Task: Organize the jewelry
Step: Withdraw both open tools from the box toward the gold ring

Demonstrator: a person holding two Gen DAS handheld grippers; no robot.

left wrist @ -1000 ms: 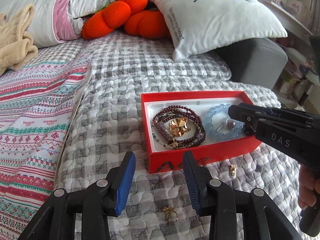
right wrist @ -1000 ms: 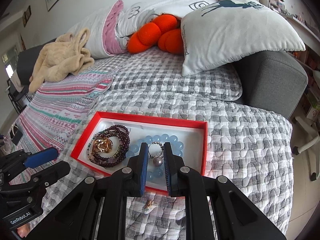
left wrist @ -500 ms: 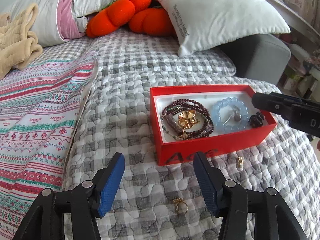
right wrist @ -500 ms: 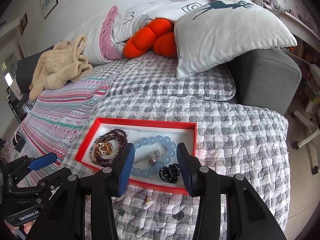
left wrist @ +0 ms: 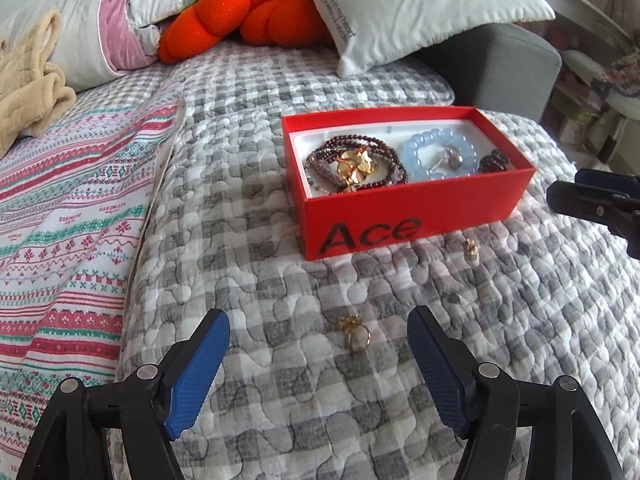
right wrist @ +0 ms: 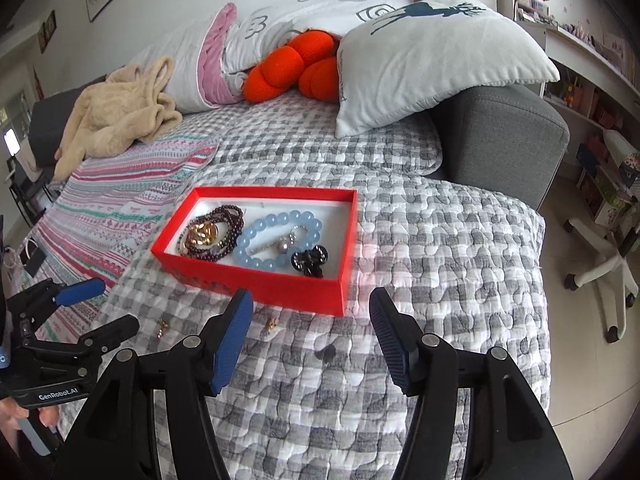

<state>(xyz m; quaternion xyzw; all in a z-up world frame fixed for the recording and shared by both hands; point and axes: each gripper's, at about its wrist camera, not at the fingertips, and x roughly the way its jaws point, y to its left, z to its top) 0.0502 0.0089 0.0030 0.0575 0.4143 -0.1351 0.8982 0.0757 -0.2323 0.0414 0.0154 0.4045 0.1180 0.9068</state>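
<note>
both jaws stand wide apart, nothing between them. my left gripper (left wrist: pixel 318 364) hovers low over the grey checked quilt (left wrist: pixel 240 240), with a small gold ring (left wrist: pixel 354 331) lying on the quilt between and just ahead of its blue pads (left wrist: pixel 196 376). my right gripper (right wrist: pixel 312 340) is over the quilt on the near side of the red box (right wrist: pixel 256 280), apart from it. the box sits on the quilt, lettered "ace" on the wall that faces the left camera. inside, on a white liner: a dark garnet bead bracelet (left wrist: pixel 340 152) coiled at one end with a gold flower piece (left wrist: pixel 357 165) resting on it; a pale blue bead bracelet (right wrist: pixel 278 240) in the middle, a pearl pendant (right wrist: pixel 285 247) lying within its loop; a black flower piece (right wrist: pixel 309 261) toward the other end, just beside the blue beads. outside the box, a small gold earring (left wrist: pixel 471 249) lies on the quilt near the lettered wall. a small dark speck (left wrist: pixel 453 298) on the quilt nearby; cannot tell what it is. at the head of the bed: orange cushion (right wrist: pixel 296 66), white deer pillow (right wrist: pixel 432 52), beige fleece (right wrist: pixel 116 120); striped patterned blanket (left wrist: pixel 68 208) alongside the quilt.
</note>
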